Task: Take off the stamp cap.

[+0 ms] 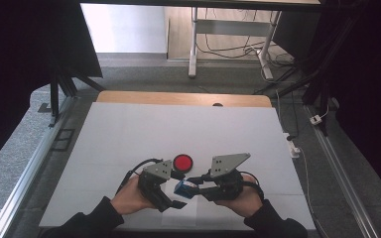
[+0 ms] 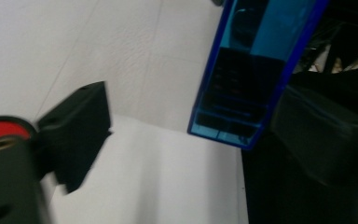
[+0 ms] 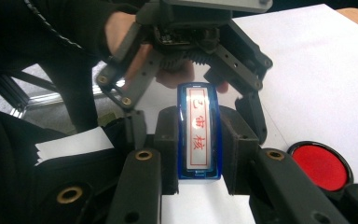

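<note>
Right claw (image 3: 198,140) is clamping the blue stamp (image 3: 199,135), left claw (image 1: 174,197) is standing apart beside it, inking on the red pad (image 1: 182,162) not yet done.

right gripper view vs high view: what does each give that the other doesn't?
Right gripper view alone: red characters on the white label of the blue stamp, and the right gripper pads clamped on its two sides. High view alone: the whole white table, the person's forearms, the grey floor and desk legs beyond. Both: the stamp held between the two grippers, the left gripper close at its far end, and the red ink pad on the table.
</note>
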Demonstrator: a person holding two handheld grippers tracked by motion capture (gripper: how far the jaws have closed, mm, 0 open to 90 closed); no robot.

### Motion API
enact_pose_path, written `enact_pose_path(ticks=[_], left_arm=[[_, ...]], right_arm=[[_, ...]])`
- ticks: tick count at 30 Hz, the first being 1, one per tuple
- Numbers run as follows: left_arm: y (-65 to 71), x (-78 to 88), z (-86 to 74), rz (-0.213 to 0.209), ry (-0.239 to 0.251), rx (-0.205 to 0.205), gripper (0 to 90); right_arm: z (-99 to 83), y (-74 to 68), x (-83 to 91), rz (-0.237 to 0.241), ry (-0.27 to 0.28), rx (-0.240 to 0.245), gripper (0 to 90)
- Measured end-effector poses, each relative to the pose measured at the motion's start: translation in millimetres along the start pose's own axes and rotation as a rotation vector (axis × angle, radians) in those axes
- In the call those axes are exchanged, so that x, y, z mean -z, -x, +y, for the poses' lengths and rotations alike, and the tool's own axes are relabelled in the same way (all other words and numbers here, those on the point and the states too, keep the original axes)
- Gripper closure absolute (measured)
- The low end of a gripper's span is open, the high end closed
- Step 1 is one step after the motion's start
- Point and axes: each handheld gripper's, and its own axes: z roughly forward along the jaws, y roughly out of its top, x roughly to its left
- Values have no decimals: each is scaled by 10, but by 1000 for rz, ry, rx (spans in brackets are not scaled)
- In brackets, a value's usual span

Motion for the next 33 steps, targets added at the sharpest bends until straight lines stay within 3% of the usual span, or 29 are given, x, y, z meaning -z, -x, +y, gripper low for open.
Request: enact_pose_path(ticks=[4,6,7,10,19,33], left_arm=[[-13,19,-24,-26,12,-22,317],[-19,25,-29,-37,14,-21,342],[-23,31,-36,-48,17,-24,411],[-27,48,-51,-69,36,-22,474],[-26,47,-65,-103,45,-37,548],[-19,64,-79,-123,73,-56,669]], right_arm=[[1,-1,3,7,-1,4,715],[2,0,5,11,-2,6,715],[3,-4,3,12,2,3,715],[3,-7,3,18,4,8,715],[7,-17,7,29,8,13,715],[8,-17,19,29,24,11,715]])
